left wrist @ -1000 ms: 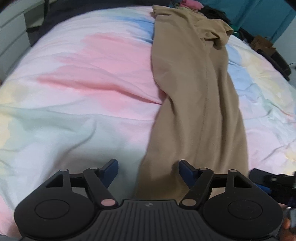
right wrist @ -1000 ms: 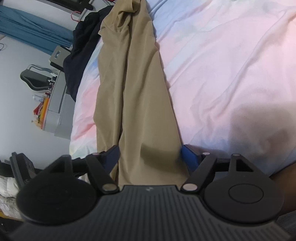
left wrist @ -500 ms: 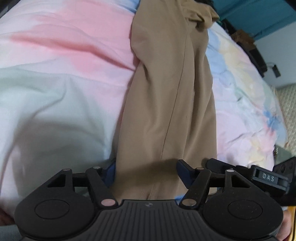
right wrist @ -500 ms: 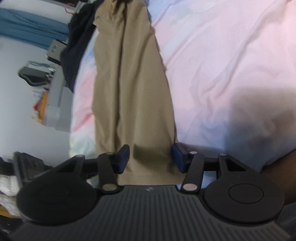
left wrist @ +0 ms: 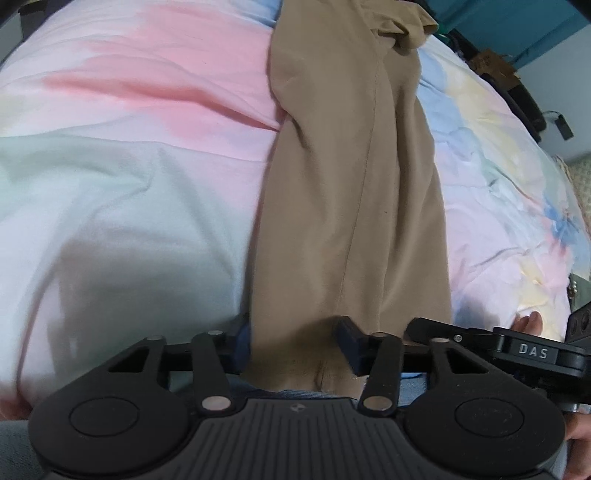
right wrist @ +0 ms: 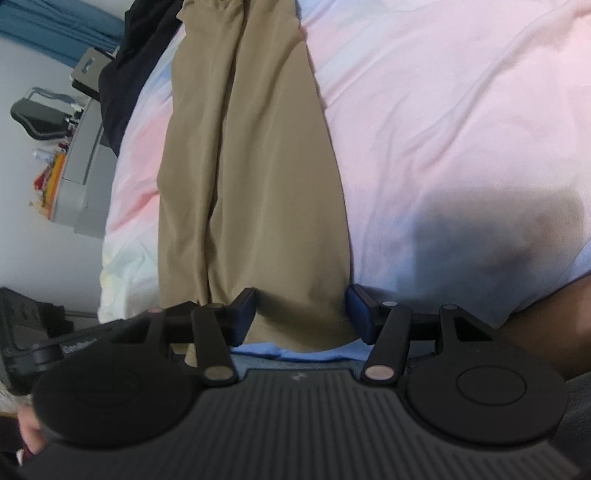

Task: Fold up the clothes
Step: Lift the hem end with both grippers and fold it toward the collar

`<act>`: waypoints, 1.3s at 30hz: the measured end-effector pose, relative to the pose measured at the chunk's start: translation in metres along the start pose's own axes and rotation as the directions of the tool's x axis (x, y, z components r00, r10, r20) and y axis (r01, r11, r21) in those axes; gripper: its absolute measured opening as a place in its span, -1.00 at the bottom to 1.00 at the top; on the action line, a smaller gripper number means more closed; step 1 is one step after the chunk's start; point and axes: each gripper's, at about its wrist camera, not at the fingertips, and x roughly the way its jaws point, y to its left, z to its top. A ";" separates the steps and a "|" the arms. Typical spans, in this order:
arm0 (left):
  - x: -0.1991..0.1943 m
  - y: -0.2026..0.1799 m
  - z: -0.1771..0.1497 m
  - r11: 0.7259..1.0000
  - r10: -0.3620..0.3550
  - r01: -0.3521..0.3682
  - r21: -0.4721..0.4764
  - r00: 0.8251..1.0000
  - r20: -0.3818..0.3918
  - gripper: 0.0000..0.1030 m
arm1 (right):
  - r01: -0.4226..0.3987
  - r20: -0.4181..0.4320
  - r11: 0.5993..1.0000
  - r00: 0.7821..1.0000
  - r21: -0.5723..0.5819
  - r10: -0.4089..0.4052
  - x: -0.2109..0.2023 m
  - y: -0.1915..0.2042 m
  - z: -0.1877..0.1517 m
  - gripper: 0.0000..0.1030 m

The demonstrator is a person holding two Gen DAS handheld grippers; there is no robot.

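Note:
Tan trousers (left wrist: 351, 192) lie lengthwise on the pastel bed cover (left wrist: 129, 155), legs laid together, the crumpled far end at the top. My left gripper (left wrist: 293, 341) is open with its blue fingers on either side of the left part of the near hem. My right gripper (right wrist: 301, 314) is open and straddles the right part of the same hem of the trousers (right wrist: 251, 177). The right gripper's body shows in the left wrist view (left wrist: 532, 350).
A dark garment (right wrist: 129, 85) lies at the far corner of the bed. A grey cabinet (right wrist: 79, 177) and a chair (right wrist: 37, 114) stand beyond the bed's left side. Teal curtains (left wrist: 517, 26) and dark items (left wrist: 517, 96) line the far right.
Both grippers have moved down and closer to the near hem of the trousers. The jaws of both have narrowed around the hem but stay open.

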 end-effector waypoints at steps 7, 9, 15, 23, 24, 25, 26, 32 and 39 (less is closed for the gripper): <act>-0.010 0.004 -0.005 1.000 0.018 -0.017 -0.020 0.999 0.049 -0.51 | -0.014 0.039 1.000 0.999 -0.025 0.015 0.000 0.007 -0.006 -0.01; -0.015 0.008 -0.007 0.999 0.010 -0.007 -0.041 0.998 0.070 -0.84 | -0.054 0.059 0.998 0.997 0.027 0.052 -0.005 0.000 -0.008 -0.62; -0.047 0.034 -0.006 0.937 -0.257 0.305 -0.169 0.932 0.257 -0.97 | -0.310 0.222 0.942 0.935 0.128 0.277 -0.044 -0.015 -0.004 -0.78; -0.122 0.006 0.010 0.838 -0.404 0.523 -0.153 0.785 0.470 -0.97 | -0.398 0.381 0.917 0.851 0.019 0.361 -0.124 0.017 0.014 -0.80; -0.135 0.001 0.010 0.837 -0.412 0.532 -0.131 0.768 0.490 -0.97 | -0.403 0.397 0.915 0.839 -0.004 0.371 -0.135 0.022 0.012 -0.80; -0.148 -0.004 0.010 0.835 -0.420 0.540 -0.108 0.751 0.509 -0.97 | -0.411 0.408 0.911 0.829 -0.021 0.383 -0.144 0.026 0.008 -0.80; -0.159 -0.008 0.007 0.838 -0.420 0.539 -0.090 0.741 0.525 -0.97 | -0.421 0.420 0.906 0.818 -0.031 0.394 -0.152 0.027 0.005 -0.80; -0.186 -0.028 -0.024 0.839 -0.446 0.543 -0.025 0.715 0.539 -0.97 | -0.463 0.462 0.883 0.770 -0.069 0.440 -0.185 0.024 -0.033 -0.81; -0.159 -0.034 -0.059 0.851 -0.425 0.520 -0.078 0.768 0.479 -0.97 | -0.483 0.456 0.875 0.787 0.039 0.414 -0.173 -0.008 -0.073 -0.80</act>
